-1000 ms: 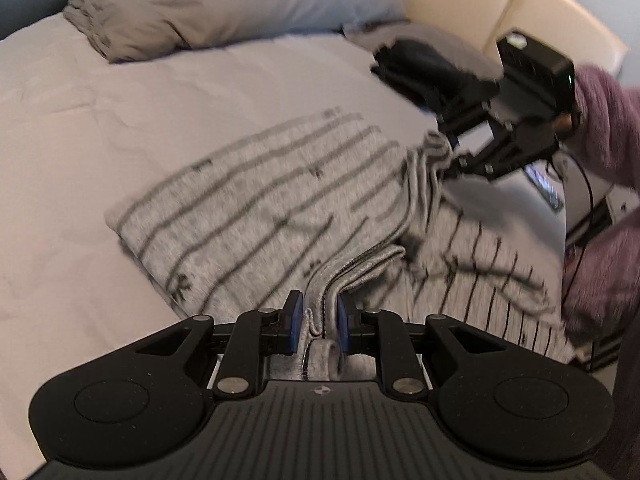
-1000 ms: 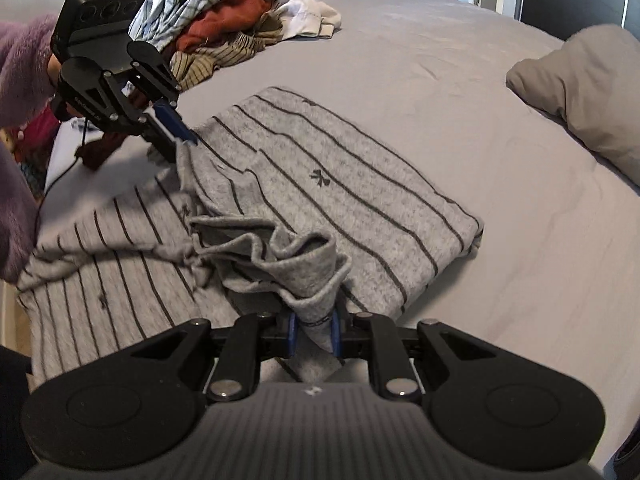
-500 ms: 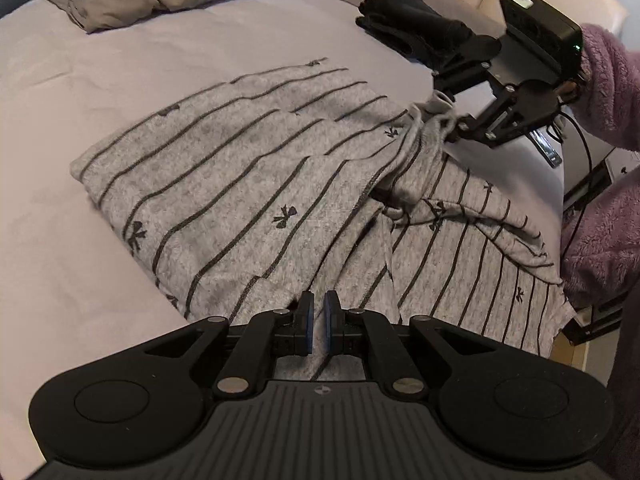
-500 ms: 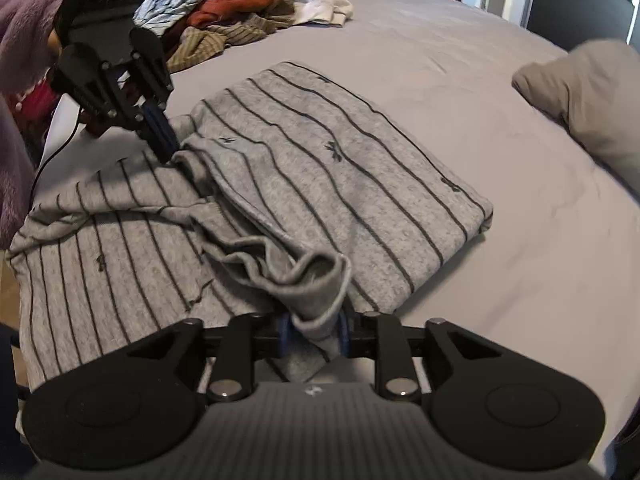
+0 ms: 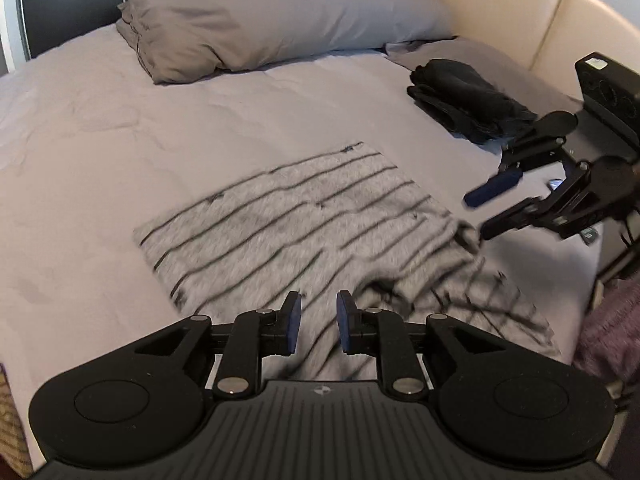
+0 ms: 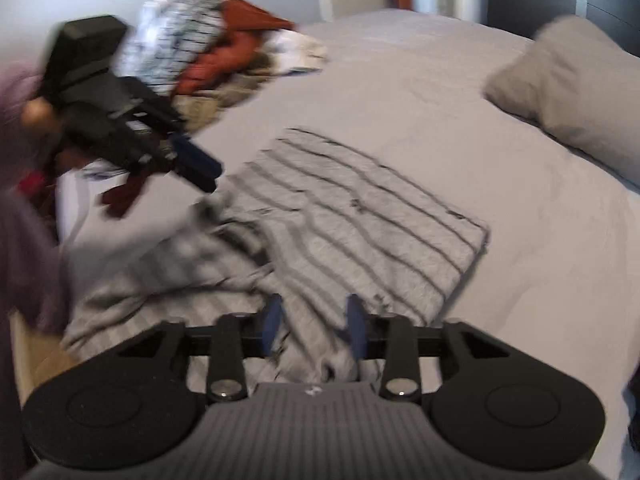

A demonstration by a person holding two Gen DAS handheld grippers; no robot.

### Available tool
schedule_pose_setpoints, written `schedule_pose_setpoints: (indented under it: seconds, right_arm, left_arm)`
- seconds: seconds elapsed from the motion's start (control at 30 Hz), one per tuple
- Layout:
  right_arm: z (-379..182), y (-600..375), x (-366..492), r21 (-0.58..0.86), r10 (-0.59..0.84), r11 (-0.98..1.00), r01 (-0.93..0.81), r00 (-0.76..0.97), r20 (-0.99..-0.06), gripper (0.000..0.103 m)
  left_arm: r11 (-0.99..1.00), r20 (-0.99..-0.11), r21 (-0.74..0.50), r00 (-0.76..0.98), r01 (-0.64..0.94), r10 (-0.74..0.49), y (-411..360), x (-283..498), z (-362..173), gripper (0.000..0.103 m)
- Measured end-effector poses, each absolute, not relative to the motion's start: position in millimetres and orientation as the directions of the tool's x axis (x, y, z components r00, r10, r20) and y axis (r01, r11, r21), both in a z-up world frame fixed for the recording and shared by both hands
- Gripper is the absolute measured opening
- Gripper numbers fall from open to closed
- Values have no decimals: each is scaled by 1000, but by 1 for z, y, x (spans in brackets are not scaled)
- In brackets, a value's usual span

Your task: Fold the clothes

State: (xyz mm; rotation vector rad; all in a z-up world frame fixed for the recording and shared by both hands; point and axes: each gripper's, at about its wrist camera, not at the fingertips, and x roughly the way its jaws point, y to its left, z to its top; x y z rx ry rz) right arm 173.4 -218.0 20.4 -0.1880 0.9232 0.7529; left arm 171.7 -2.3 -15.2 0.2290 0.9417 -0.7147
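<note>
A grey striped garment [image 5: 304,220] lies partly folded on the bed; it also shows in the right wrist view [image 6: 360,236]. Its near part is bunched and blurred. My left gripper [image 5: 318,322] is open and empty, raised above the garment's near edge. In the right wrist view the left gripper [image 6: 192,164] hovers over the garment's far left corner. My right gripper [image 6: 314,330] is open, with loose cloth lying below its fingers. In the left wrist view the right gripper [image 5: 486,212] is open just off the garment's right corner.
A grey pillow [image 5: 272,16] lies at the head of the bed beside a beige headboard [image 5: 520,12]. Folded black clothing [image 5: 464,100] sits at the right. A pile of unfolded clothes [image 6: 216,52] lies at the far corner. A second pillow [image 6: 576,92] is on the right.
Both grippers opened and let go of the garment, then lifted away. The held sleeve and edge dropped onto the folded body.
</note>
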Motion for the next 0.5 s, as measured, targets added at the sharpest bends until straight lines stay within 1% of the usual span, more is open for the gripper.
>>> schedule_pose_setpoints:
  seconds: [0.1, 0.2, 0.37, 0.5]
  right_arm:
    - [9, -196, 185, 131, 450, 785, -606, 411, -793, 24]
    - [0, -184, 193, 113, 427, 803, -585, 431, -795, 24]
    - [-27, -173, 199, 124, 408, 798, -589, 377, -831, 26]
    - [-45, -175, 191, 127, 399, 798, -588, 359, -844, 26]
  left_arm:
    - [762, -801, -122, 390, 635, -454, -24, 181, -24, 16]
    - [766, -818, -120, 375, 632, -437, -39, 188, -37, 16]
    - [745, -882, -59, 315, 664, -351, -51, 187, -65, 15]
    - [746, -888, -74, 296, 662, -351, -35, 174, -81, 14]
